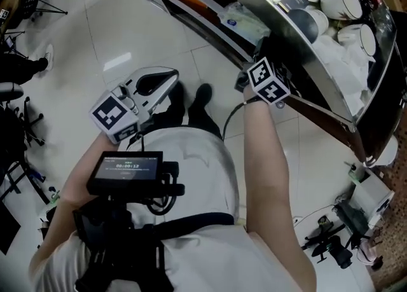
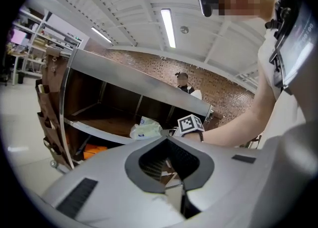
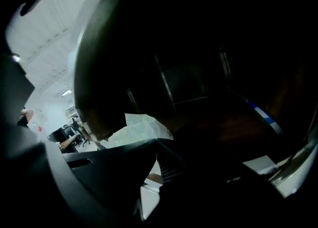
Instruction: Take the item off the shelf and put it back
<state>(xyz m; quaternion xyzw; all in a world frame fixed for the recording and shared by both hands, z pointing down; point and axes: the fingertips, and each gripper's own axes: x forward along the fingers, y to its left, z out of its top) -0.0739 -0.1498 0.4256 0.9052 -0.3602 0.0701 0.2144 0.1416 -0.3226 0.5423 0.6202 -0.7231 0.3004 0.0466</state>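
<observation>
Packet [image 1: 244,22] of pale, crinkled plastic, the item of the task, lies on a wooden shelf [image 1: 205,25] of a metal-edged rack, close to that shelf's front rim. No jaw touches it. The right gripper [image 3: 157,147] reaches in under the rack's metal edge at the packet's level. Its jaws are closed together with nothing between them, and in the right gripper view the packet shows just beyond their tips and to the left. The shelf interior behind it is dark. In the left gripper view the packet sits just left of the right gripper's marker cube [image 2: 190,124], and an orange object [image 2: 94,150] rests on the shelf below. The left gripper [image 2: 166,138] is held outside the rack, well apart from the packet, above the white tiled floor [image 1: 108,27]. Its jaws are likewise closed tip to tip and hold nothing. White cups [image 1: 348,3] stand on a higher shelf at the upper right of the head view. A dark screen [image 1: 126,170] is mounted at the person's chest, beside the left forearm.
</observation>
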